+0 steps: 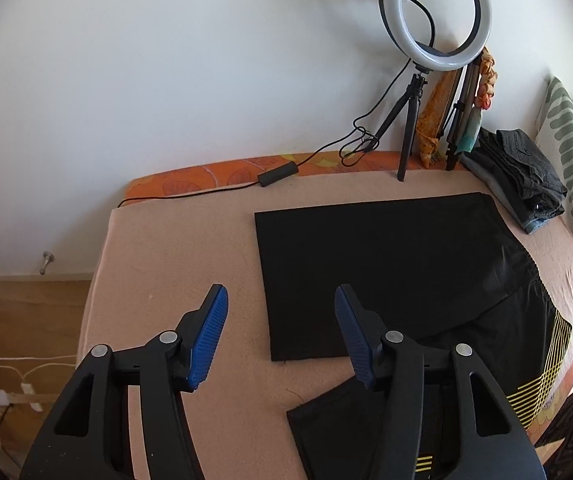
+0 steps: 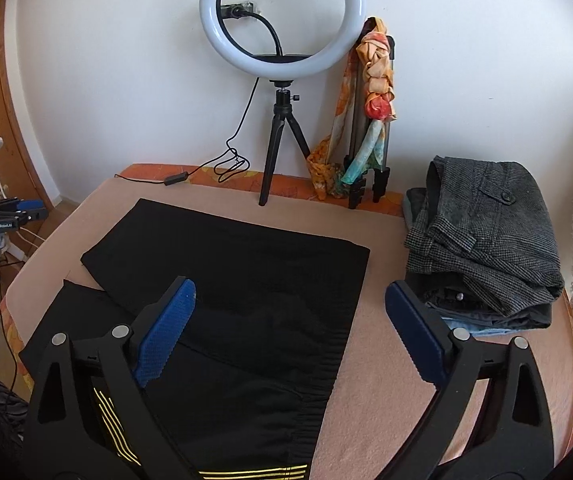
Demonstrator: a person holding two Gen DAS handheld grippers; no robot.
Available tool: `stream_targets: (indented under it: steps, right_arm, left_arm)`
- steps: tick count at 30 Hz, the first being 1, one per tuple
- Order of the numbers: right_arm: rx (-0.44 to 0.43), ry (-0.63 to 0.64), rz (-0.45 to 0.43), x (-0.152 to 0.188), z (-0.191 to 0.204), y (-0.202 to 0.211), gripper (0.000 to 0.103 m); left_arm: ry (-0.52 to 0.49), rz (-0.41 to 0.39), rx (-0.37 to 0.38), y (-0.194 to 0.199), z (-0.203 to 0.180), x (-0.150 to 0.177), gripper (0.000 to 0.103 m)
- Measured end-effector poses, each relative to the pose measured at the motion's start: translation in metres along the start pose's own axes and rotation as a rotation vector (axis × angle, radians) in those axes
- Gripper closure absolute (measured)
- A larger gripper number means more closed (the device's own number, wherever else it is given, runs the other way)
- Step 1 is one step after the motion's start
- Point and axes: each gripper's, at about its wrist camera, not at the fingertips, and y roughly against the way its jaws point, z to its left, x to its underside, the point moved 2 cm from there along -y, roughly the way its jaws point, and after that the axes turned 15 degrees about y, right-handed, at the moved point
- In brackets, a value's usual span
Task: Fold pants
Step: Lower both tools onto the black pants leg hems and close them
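Only our right camera shows the grey tweed trousers [image 2: 486,236] fully; black pants [image 2: 246,280] lie flat. Left gripper [image 1: 281,300] and right gripper [image 2: 290,296] gape empty. Lettering unreadable.

White wall [image 1: 166,80]; lit ring light [image 2: 282,20] on tripod; peach-covered bed [image 1: 174,248]; wood floor [image 1: 26,312].

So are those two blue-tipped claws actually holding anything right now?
No. The left gripper and right gripper are both open with nothing between the pads; the black pants lie loose on the bed.
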Motion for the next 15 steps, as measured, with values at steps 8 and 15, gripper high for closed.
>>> stream_targets:
  steps: [8, 15]
  right_arm:
    - [-0.061, 0.075, 0.115, -0.029, -0.021, -0.088, 0.014]
    - [-0.108, 0.146, 0.247, -0.032, -0.04, -0.161, 0.024]
  left_arm:
    - [-0.046, 0.096, -0.01, -0.082, -0.006, -0.033, 0.051]
    - [-0.07, 0.144, -0.027, -0.149, -0.01, -0.051, 0.051]
